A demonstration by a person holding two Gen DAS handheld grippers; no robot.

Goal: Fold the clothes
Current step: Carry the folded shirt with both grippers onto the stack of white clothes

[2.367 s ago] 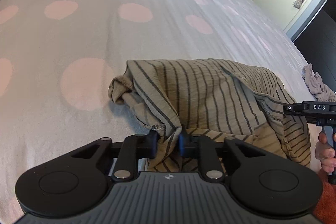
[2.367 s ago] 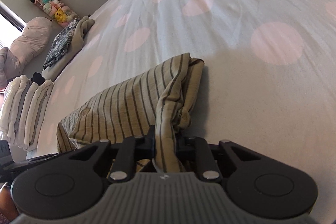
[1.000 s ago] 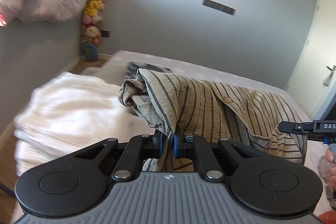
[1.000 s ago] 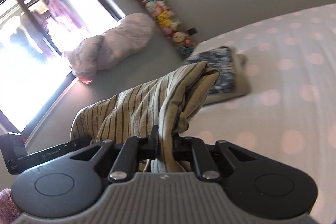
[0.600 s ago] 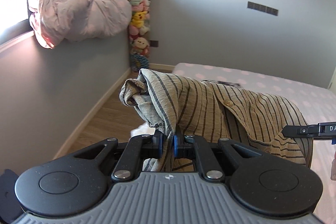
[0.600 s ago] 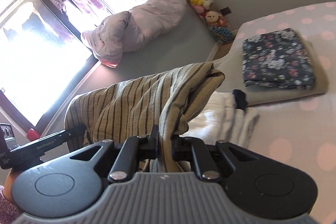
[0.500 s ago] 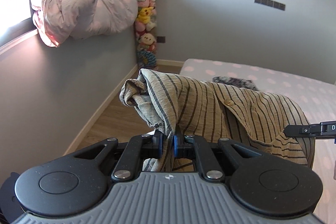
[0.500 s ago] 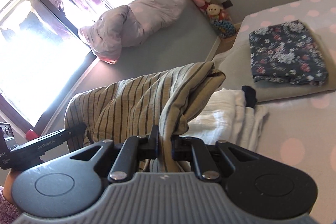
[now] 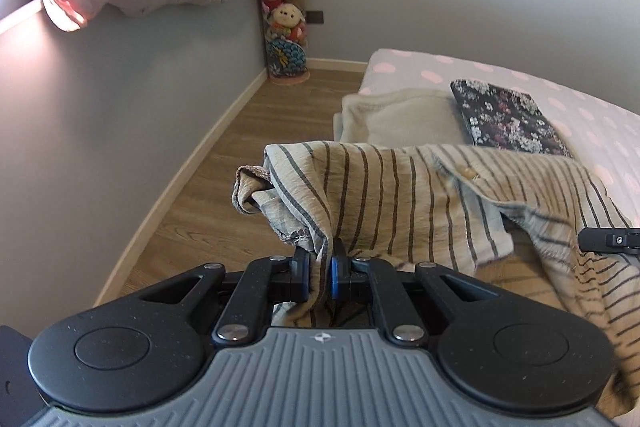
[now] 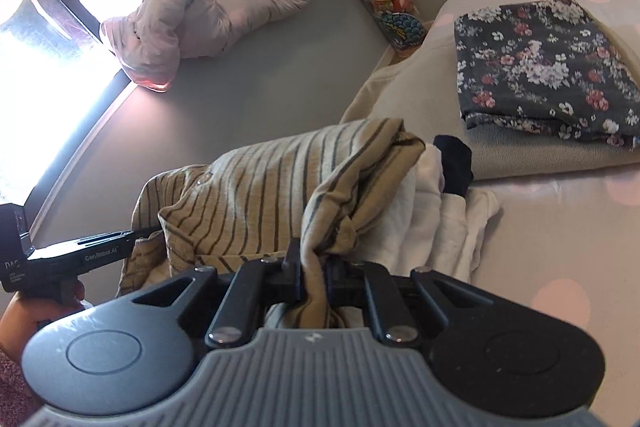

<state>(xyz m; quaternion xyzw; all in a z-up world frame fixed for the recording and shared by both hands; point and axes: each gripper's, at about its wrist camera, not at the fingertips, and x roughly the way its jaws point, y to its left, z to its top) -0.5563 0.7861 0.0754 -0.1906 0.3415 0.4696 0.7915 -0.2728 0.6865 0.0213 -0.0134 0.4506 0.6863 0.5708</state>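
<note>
The striped shirt (image 9: 400,195) is held off the bed (image 10: 560,267), bunched and slung between the two tongs. The left tongs (image 9: 320,275) are clenched on a gathered edge of it, cloth being pinched between the blue pads. The right tongs (image 10: 314,279) are likewise clenched on a thick twisted wad at the other end. In the right wrist view the shirt hangs over the near end of a stack of white folded clothes (image 10: 440,211), which lies at the left edge of the bed. Farther off, a floral folded garment (image 10: 548,67) rests on a beige folded piece (image 10: 400,95).

Placement on the stack is judged to be the step in hand. Several risks are seen. The fold is loose and lumpy, so it may be spilled open when the tongs are released. Since the stack sits close to the bed's edge, above the wooden floor (image 9: 224,171), a drop too far left could let the shirt slide off. The white stack could also be dragged or toppled if cloth snags in the pads on withdrawal. The button placket (image 9: 464,171) hangs slack and may be trapped underneath.
</note>
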